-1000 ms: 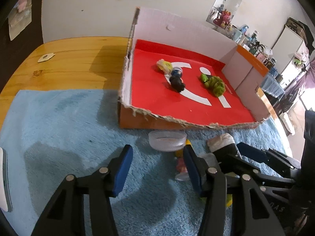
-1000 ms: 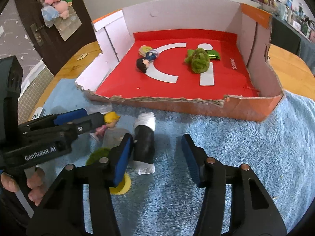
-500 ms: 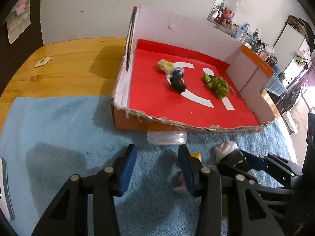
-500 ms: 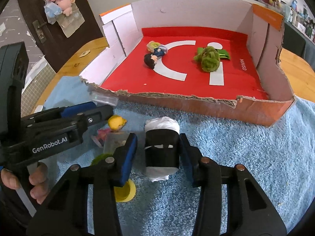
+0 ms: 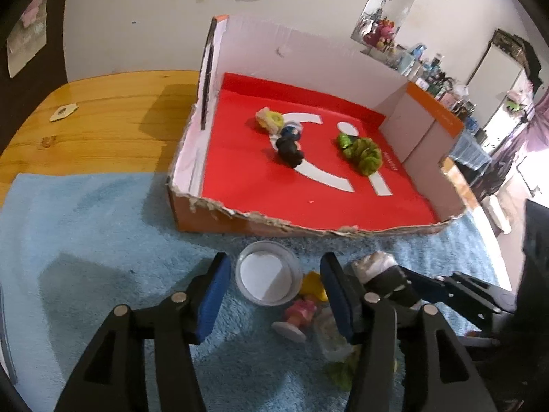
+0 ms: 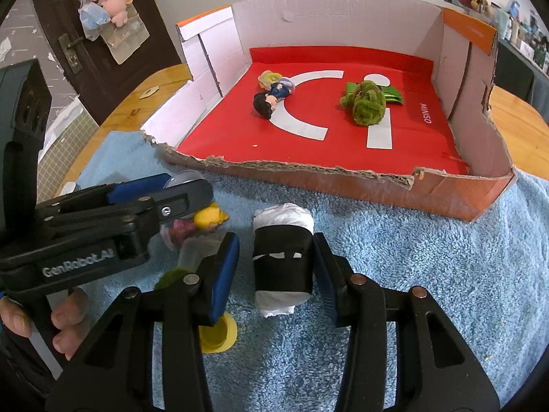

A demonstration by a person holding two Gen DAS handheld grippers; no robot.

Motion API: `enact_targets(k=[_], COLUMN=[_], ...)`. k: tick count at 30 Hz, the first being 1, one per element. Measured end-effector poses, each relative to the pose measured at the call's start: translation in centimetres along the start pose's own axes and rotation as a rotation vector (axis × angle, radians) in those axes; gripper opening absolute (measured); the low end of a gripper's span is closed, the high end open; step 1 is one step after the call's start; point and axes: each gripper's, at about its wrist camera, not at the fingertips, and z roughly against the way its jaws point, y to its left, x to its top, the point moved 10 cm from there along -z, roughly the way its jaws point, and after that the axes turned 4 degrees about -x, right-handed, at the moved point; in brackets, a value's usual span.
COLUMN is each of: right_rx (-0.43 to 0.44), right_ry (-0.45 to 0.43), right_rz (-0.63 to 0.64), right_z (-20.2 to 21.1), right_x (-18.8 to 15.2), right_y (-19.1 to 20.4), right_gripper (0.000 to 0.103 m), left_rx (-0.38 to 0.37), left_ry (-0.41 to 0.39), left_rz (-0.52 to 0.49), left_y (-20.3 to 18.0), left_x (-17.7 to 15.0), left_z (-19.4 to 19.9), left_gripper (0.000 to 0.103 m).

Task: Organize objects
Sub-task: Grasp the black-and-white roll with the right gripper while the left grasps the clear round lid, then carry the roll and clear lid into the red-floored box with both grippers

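While the left gripper [image 5: 274,269] hangs over the blue towel [image 5: 85,240], its jaws have just been opening and now stand apart around a clear round cup [image 5: 267,279], with towel showing on both sides of the cup, so nothing is gripped there. If that gripper closes from this angle, the shallow, slick wall could squirt out forward toward the box or tip onto its rim.

Just right of the cup lies a small yellow-haired figurine [image 5: 302,305], touching or nearly touching it; a shove on the cup would likely drag the toy along.

Further right, the right gripper [image 6: 274,245] straddles a black-and-white roll [image 6: 283,257] lying on the towel. Its right pad sits against the roll, but a sliver of towel shows on the left side, so I cannot tell whether the hold is firm. A loose pinch could let the soft roll sag or slip during a lift, and its loose white end may snag on the torn front edge [image 6: 308,166] of the cardboard box [image 6: 473,79].

Both grippers work close together, so their fingers could collide.
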Motion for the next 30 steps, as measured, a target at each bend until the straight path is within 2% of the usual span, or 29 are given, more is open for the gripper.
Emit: enact_targets(k=[7,12,16,23,26,30], right_rx=[0.003,-0.002,0.003,-0.018,-0.029,-0.024], right_ry=[0.000,0.002,0.005,0.005,0.004,0.004], right_rz=[-0.003,-0.001,-0.006,0.017,0.028,0.019], right_z=[0.0,0.1,0.0,-0.1,-0.1,0.2], right_x=[0.0,-0.1,-0.2,-0.4,-0.4,-0.5], right_y=[0.0,-0.1,-0.1,0.0,0.0,-0.1], right_gripper=[0.041,0.037,0.037,0.037,0.032,0.032], left_rx=[-0.002,0.002,0.006,0.069,0.049,0.039], left_ry=[-0.001,-0.006,-0.003,-0.006,-0.011,-0.014], left_rz=[0.018,0.029,0.036,-0.043,-0.024,-0.004], left_y=[0.5,1.0,1.4,0.3,0.5,0.9], left_x=[0.0,-0.1,0.0,-0.3,-0.2,-0.4], left_z=[-0.1,0.1,0.1,-0.2,-0.1,0.2], left_gripper=[0.055,0.044,0.044,0.045,0.045,0.043])
